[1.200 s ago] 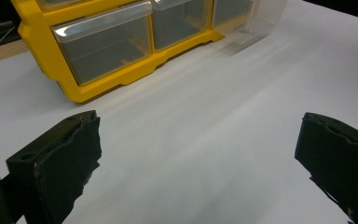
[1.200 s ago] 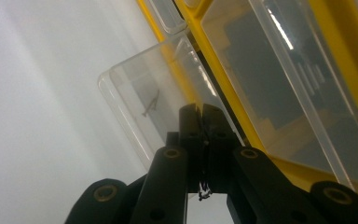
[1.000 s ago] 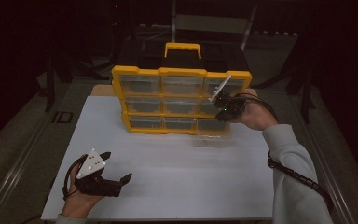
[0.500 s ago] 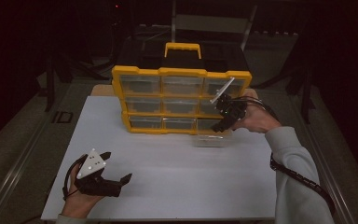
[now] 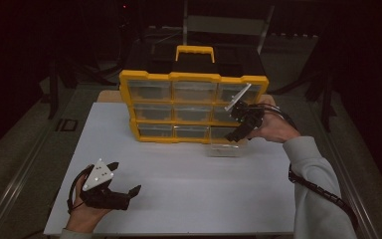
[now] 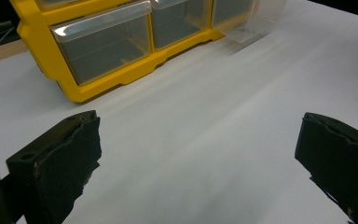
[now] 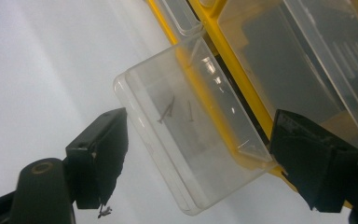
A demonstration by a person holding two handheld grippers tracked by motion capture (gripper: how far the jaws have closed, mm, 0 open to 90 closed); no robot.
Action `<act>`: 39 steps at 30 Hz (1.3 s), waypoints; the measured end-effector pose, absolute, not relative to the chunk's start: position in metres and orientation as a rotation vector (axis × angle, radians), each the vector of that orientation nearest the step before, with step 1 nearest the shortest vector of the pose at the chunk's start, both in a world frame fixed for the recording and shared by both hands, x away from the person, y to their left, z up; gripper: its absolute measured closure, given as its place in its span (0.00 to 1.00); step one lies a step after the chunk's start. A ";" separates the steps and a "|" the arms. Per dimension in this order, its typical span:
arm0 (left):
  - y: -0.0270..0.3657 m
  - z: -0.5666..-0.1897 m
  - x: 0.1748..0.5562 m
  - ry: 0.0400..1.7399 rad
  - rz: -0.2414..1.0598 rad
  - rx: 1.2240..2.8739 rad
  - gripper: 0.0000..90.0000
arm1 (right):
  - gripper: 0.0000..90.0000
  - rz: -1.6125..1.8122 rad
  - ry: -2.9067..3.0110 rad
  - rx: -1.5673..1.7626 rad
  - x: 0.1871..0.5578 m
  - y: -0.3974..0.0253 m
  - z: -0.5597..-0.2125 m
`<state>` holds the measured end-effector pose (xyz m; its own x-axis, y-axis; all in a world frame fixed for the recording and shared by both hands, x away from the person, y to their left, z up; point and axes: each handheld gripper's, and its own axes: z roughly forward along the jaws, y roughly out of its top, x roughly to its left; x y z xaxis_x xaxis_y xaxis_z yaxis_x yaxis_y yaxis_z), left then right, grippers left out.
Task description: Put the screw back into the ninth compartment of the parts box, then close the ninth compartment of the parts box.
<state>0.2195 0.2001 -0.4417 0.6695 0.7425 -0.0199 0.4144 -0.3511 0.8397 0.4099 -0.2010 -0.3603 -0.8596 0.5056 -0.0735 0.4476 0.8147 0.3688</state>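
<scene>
We see the clear drawer (image 7: 191, 140) pulled out of the yellow organizer's (image 5: 194, 107) bottom-right slot, its long axis pointing toward us. Our right gripper (image 5: 239, 130) spreads wide around it; our left gripper (image 5: 122, 191) rests open on the white table (image 5: 194, 189).

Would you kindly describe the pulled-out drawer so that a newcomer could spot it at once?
Start at the yellow organizer standing upright at the far side of the white table. Go to its bottom row, right end, beside the right gripper. The clear drawer there juts out over the table with a few small nails inside, while the other drawers sit flush.
</scene>
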 end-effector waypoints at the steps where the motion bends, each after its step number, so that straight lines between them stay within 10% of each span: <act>1: 0.200 -0.442 0.219 0.897 0.463 1.988 0.01 | 0.22 0.516 2.832 0.747 0.410 -0.201 -0.360; 39: 0.198 -0.442 0.221 0.889 0.464 1.997 0.01 | 0.24 0.674 2.667 0.815 0.388 -0.204 -0.372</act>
